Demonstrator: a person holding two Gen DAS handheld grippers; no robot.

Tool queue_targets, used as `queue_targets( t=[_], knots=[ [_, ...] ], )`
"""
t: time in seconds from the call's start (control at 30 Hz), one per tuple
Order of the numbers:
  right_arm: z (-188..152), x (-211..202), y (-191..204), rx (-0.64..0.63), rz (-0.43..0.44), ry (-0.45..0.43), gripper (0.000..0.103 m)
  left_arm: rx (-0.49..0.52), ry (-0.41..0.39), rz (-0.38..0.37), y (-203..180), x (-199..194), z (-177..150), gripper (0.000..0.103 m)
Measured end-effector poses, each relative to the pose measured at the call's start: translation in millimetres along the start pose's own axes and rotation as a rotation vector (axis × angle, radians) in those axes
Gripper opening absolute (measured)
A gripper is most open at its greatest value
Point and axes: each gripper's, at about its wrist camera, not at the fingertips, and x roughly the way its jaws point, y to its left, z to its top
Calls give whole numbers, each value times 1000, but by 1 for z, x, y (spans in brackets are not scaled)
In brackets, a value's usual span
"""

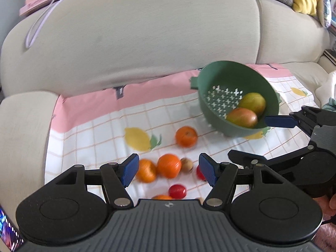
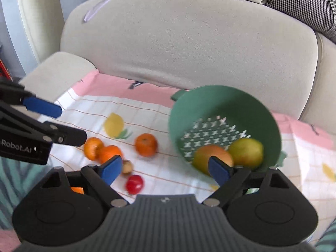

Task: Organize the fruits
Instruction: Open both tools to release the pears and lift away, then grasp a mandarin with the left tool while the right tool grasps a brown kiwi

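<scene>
Left wrist view: left gripper [image 1: 168, 169] fingers spread empty above tangerines [image 1: 169, 166]; at two o'clock, colander [image 1: 212, 79] tilts, apples [image 1: 242, 116] pooled low; right gripper [image 2: 164, 169] also spread.

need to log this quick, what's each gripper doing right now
left gripper: open, holding nothing, above the loose oranges.
right gripper: open, holding nothing, near the green colander.
</scene>
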Motion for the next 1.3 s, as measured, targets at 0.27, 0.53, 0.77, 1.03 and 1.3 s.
queue_targets(
  t=[0.27, 0.53, 0.77, 1.03, 1.3],
  knots=[
    [-22, -1, 23, 50, -4, -15, 80, -62, -21, -21, 23, -15, -26, 77],
    [-45, 14, 38, 35, 32, 35, 70, -80, -11, -85, 32, -11, -56, 76],
    [-58, 26, 36, 11, 44, 84, 59, -58, 40, -138, 26, 6, -71, 72],
    [-63, 36, 34, 19, 122, 120, 36, -31, 120, -113, 23, 31, -74, 67],
    [-67, 50, 54, -30, 194, 156, 31, -24, 175, -94, 24, 52, -72, 66]
  ],
)
